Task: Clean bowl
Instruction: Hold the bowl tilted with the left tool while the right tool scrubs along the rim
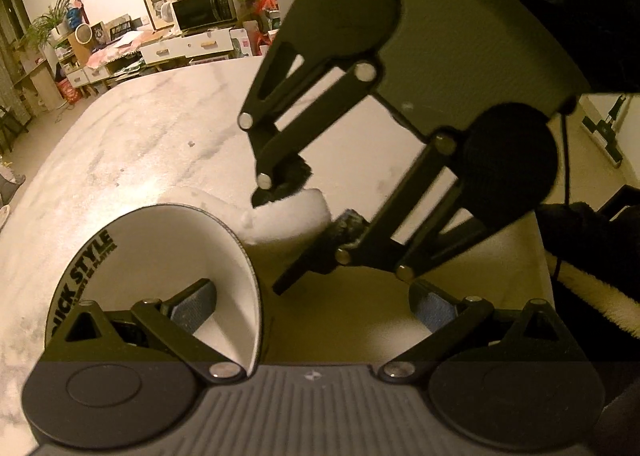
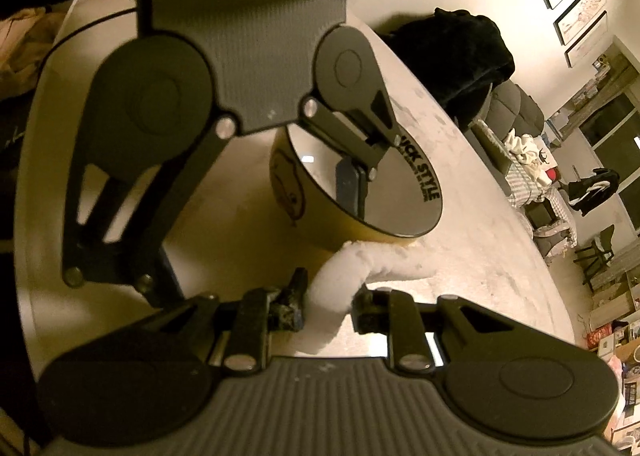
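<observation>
The bowl (image 1: pixel 160 256) is white inside and yellow outside, with "QUICK STYLE" printed along its rim. It lies tilted on its side on the marble table (image 1: pixel 140 143). My left gripper (image 1: pixel 316 306) stands wide open, one blue-padded finger (image 1: pixel 196 304) inside the bowl and the other (image 1: pixel 434 308) outside, away from its wall. My right gripper (image 2: pixel 328 308) is shut on a fluffy white cloth (image 2: pixel 340 276), which touches the lower outer wall of the bowl (image 2: pixel 286 191). In the left wrist view the right gripper (image 1: pixel 304 211) reaches down from above with the cloth (image 1: pixel 292 215) beside the bowl.
The table's edge (image 1: pixel 542 256) runs close on the right, with a fuzzy sleeve (image 1: pixel 592 288) beyond it. A black garment (image 2: pixel 460 55) lies on a chair at the far side. Open tabletop (image 2: pixel 480 256) stretches past the bowl.
</observation>
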